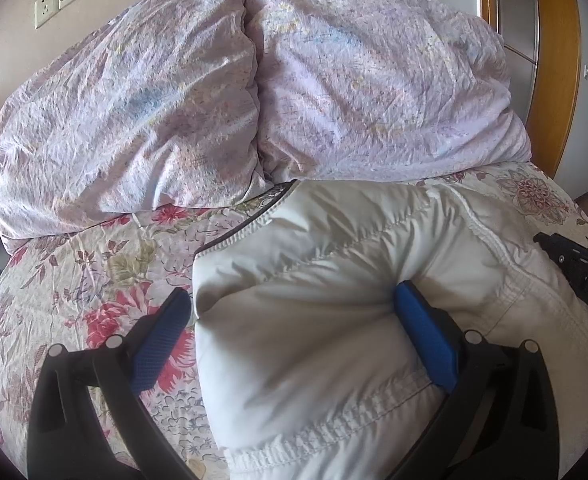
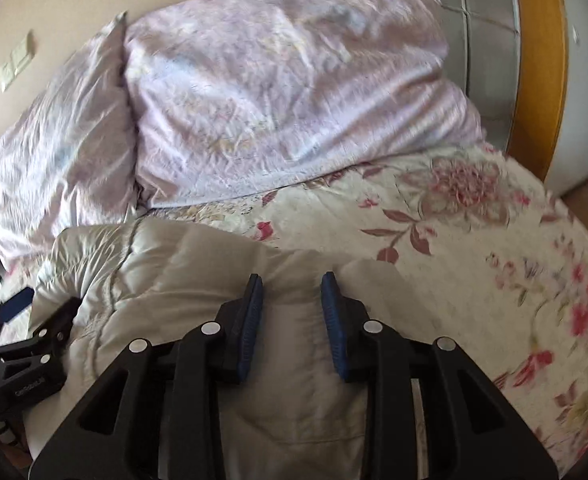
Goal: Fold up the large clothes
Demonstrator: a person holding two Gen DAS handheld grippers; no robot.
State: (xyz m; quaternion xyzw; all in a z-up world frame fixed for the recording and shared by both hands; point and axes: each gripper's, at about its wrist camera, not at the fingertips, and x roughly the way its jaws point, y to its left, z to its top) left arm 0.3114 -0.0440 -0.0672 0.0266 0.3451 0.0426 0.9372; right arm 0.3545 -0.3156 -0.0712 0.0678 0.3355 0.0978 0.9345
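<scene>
Blue-padded fingers (image 1: 424, 338) of the left gripper (image 1: 290, 320) fill the bottom of the left wrist view, spread wide apart. Its right finger presses into a puffy fold of the white quilted jacket (image 1: 334, 280), while its left finger (image 1: 162, 340) sits past the jacket's edge above the floral bedspread (image 1: 74, 280). A broad bulge of the jacket lies between the two fingers, but the pads do not squeeze it.

From the right wrist view, the right gripper (image 2: 292, 312) stands only partly open, its pads (image 2: 250, 320) near each other with a ridge of jacket fabric (image 2: 174, 280) rising between them. Both pads appear to touch the cloth, yet whether they truly pinch it cannot be told.

That jacket lies bunched on the bed, near its front edge, with a dark zipper edge (image 1: 238, 232) running along its upper left side. Behind it rest two lilac pillows (image 1: 134, 100), side by side and touching, against the wall. Part of the right gripper shows at the right edge of the left wrist view, just beside the jacket.
</scene>
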